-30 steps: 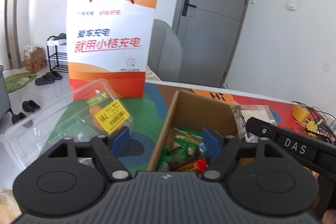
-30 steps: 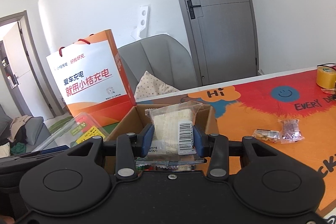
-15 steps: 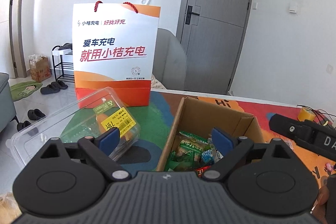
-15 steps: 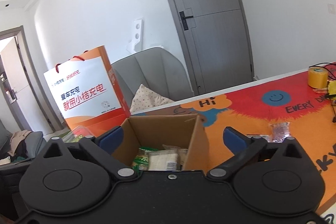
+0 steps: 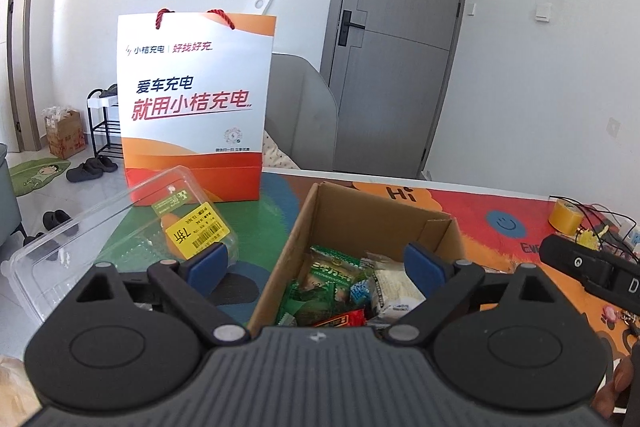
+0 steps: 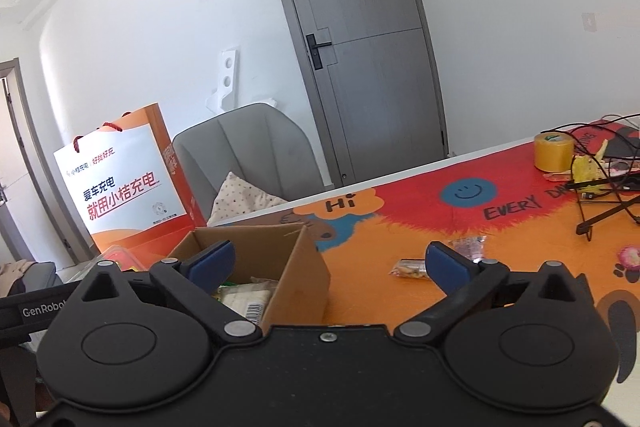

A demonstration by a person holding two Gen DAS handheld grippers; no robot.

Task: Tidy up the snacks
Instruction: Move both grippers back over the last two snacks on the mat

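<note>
An open cardboard box (image 5: 384,219) sits on the colourful table mat and holds several snack packets: green ones (image 5: 332,275), a red one (image 5: 344,319) and a white cracker pack (image 5: 394,287). My left gripper (image 5: 316,267) is open and empty above the box's near left side. My right gripper (image 6: 330,261) is open and empty, to the right of the box (image 6: 296,267); the white cracker pack (image 6: 248,297) lies inside. Two small snack packets (image 6: 410,267) (image 6: 466,245) lie on the mat to the right of the box.
A clear plastic clamshell container (image 5: 120,235) with a yellow label lies left of the box. An orange and white paper bag (image 5: 192,115) stands behind it. A yellow tape roll (image 6: 554,151) and cables (image 6: 600,187) lie at the far right. A grey chair (image 6: 248,155) stands behind the table.
My right gripper opened and let the white cracker pack drop into the box, then drew back and to the right. My left gripper pulled back slightly, staying open.
</note>
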